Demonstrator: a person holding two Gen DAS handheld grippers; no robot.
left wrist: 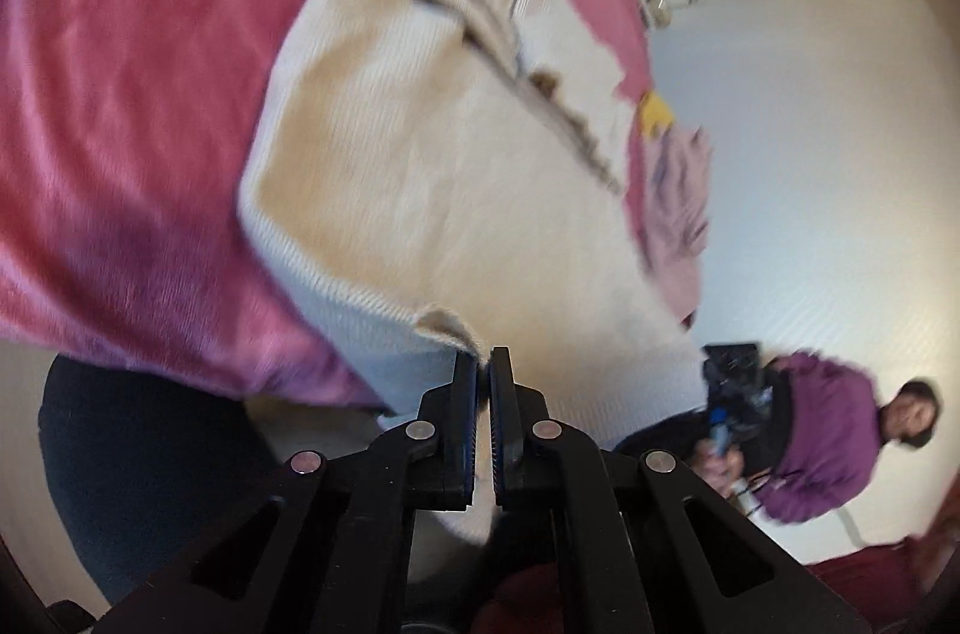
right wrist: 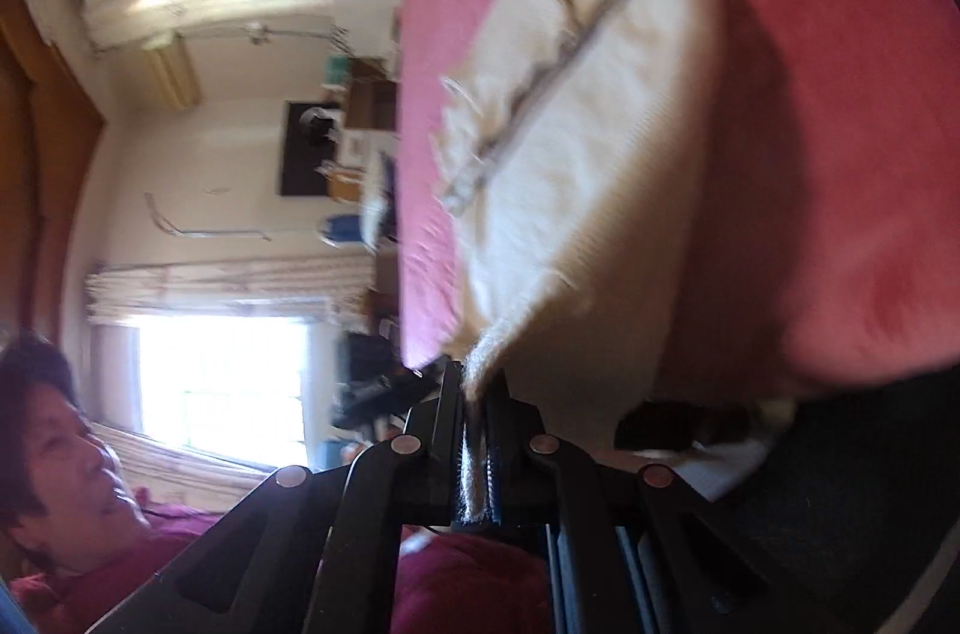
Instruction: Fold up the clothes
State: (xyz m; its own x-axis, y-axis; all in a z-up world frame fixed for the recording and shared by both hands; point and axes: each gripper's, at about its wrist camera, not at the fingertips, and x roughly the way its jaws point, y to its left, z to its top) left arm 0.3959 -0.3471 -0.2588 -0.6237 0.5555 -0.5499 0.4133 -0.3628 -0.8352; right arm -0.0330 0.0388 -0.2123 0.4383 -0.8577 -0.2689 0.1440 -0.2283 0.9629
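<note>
A cream ribbed knit cardigan (left wrist: 420, 166) lies on a pink bedspread (left wrist: 132, 106), with its brown-trimmed front and collar towards the far end. My left gripper (left wrist: 483, 364) is shut on the near hem of the cardigan. In the right wrist view the same cardigan (right wrist: 588, 142) stretches away over the bedspread (right wrist: 840, 154). My right gripper (right wrist: 474, 382) is shut on another part of its near edge, with cream fabric running down between the fingers. Both views are tilted and blurred.
A pale pink garment (left wrist: 678, 208) and a yellow item (left wrist: 655, 111) lie at the bed's edge. A person in a purple top (left wrist: 828, 430) stands beside the bed. Curtains and a bright window (right wrist: 222, 382) and cluttered furniture (right wrist: 336, 142) lie beyond it.
</note>
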